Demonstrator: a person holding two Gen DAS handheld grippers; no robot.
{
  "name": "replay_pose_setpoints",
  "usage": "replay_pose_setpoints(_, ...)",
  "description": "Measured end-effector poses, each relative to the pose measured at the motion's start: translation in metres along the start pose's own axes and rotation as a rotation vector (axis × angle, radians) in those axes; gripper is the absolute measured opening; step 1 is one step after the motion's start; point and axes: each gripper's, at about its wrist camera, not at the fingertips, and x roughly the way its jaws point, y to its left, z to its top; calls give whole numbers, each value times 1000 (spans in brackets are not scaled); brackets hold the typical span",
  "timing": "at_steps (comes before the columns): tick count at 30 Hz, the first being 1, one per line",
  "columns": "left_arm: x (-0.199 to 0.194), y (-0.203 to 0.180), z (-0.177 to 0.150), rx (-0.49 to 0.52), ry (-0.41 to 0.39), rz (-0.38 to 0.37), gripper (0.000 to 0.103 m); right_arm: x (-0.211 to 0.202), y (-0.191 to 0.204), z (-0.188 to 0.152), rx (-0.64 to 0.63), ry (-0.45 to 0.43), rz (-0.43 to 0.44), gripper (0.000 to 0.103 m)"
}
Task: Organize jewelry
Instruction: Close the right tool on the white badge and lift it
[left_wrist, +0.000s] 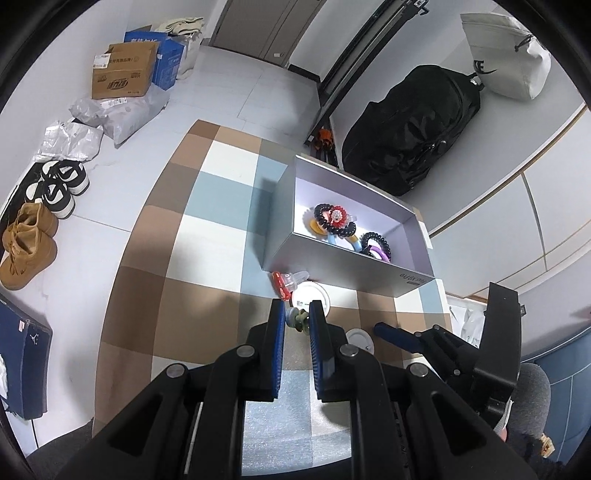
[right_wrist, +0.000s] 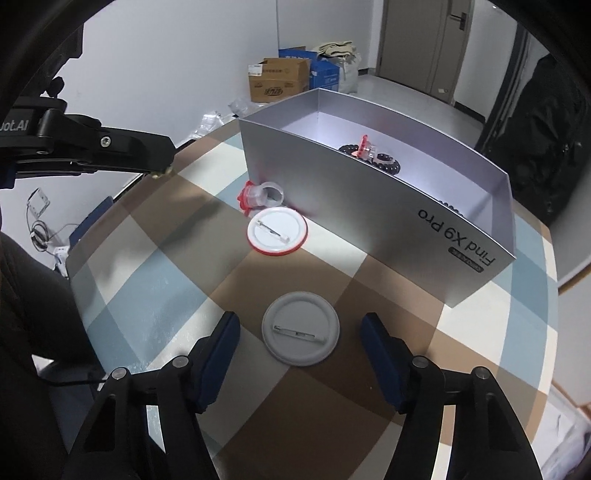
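Note:
My left gripper (left_wrist: 297, 314) is shut on a small olive-green and grey trinket (left_wrist: 298, 318), held above the checked tablecloth (left_wrist: 207, 236). In the right wrist view the left gripper (right_wrist: 162, 171) hovers at the left. An open silver box (left_wrist: 351, 266) (right_wrist: 369, 221) holds coiled hair ties (left_wrist: 332, 219) and coloured rings. Against its near wall lie a red-rimmed white badge (right_wrist: 277, 230) (left_wrist: 310, 295) and a red-and-clear ring (right_wrist: 260, 195) (left_wrist: 282, 282). A grey round badge (right_wrist: 301, 328) (left_wrist: 360, 338) lies pin side up between the jaws of my right gripper (right_wrist: 301, 341), which is open and not touching it.
The round table's edge (right_wrist: 554, 295) curves close behind the box on the right. On the floor beyond are cardboard boxes (left_wrist: 123, 70), shoes (left_wrist: 62, 184) and plastic bags. A black backpack (left_wrist: 413, 136) and a white bag (left_wrist: 506, 55) sit behind the box.

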Motion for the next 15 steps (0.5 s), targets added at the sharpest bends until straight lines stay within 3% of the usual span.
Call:
replay_pose_setpoints(8,-2,-1,-1,12,-2,-4,9,1,-8,3,27,-3,-11,42)
replay_pose_setpoints(15,-2,-3,-1,17,-8,3,9,0,-5,5,22,-4,-14,42)
